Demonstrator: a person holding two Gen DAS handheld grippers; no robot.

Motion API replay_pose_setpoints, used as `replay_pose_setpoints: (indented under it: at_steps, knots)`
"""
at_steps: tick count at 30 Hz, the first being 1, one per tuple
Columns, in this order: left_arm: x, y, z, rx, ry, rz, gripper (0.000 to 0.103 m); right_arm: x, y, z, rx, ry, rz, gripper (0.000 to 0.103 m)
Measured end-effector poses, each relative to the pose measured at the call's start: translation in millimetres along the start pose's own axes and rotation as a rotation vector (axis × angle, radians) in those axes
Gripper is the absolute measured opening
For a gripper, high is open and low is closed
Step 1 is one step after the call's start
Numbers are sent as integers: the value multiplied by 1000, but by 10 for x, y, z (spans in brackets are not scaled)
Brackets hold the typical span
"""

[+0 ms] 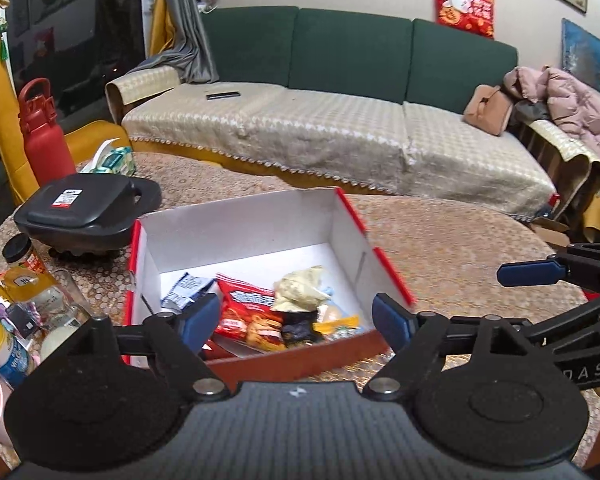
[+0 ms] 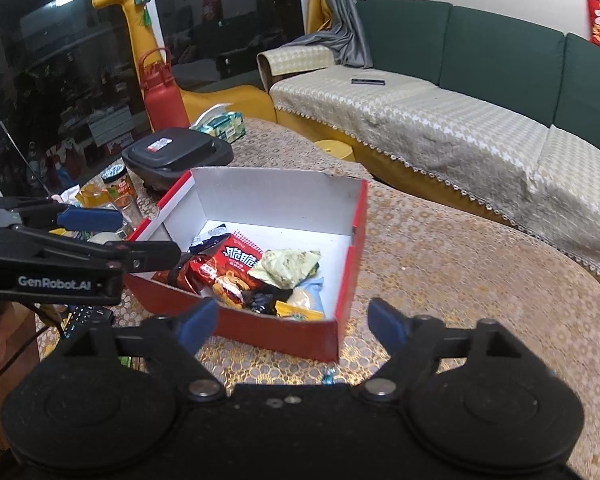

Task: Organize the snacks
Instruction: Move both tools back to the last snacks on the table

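Observation:
A red box with white inside point(image 1: 260, 216) point(image 2: 284, 196) sits on the patterned table. It holds several snack packets: a red packet point(image 1: 248, 304) point(image 2: 232, 264), a pale green packet point(image 1: 300, 288) point(image 2: 288, 266), a dark packet point(image 1: 298, 326) and a white-blue packet point(image 1: 186, 286). My left gripper point(image 1: 296, 316) is open and empty, hovering over the box's near edge. My right gripper point(image 2: 292, 322) is open and empty, just before the box's near right corner. Each gripper shows from the side in the other view.
A black lidded container point(image 1: 84, 210) point(image 2: 176, 152), a red bottle point(image 1: 42, 136) point(image 2: 160, 88), a tissue pack point(image 1: 112, 160) and jars and bottles point(image 1: 24, 264) crowd the table's left. A green sofa point(image 1: 340, 120) stands behind. A small candy point(image 2: 327, 378) lies near the right gripper.

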State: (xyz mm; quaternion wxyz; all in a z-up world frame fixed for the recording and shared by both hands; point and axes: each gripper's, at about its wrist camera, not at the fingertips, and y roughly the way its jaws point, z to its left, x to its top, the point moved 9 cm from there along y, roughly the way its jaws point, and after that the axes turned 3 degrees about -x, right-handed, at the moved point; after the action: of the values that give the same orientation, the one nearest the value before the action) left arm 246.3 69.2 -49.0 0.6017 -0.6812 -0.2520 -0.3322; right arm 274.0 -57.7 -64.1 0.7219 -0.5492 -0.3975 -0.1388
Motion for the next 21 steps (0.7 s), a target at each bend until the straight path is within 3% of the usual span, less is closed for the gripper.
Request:
replay_pose_setpoints:
  at_steps: [12, 21]
  knots:
    - [-404, -154, -441, -88, 12, -16, 89, -487, -278, -313, -59, 33, -2, 103]
    - [-853, 24, -599, -115, 33, 62, 89, -832, -220, -475, -85, 2, 45, 103]
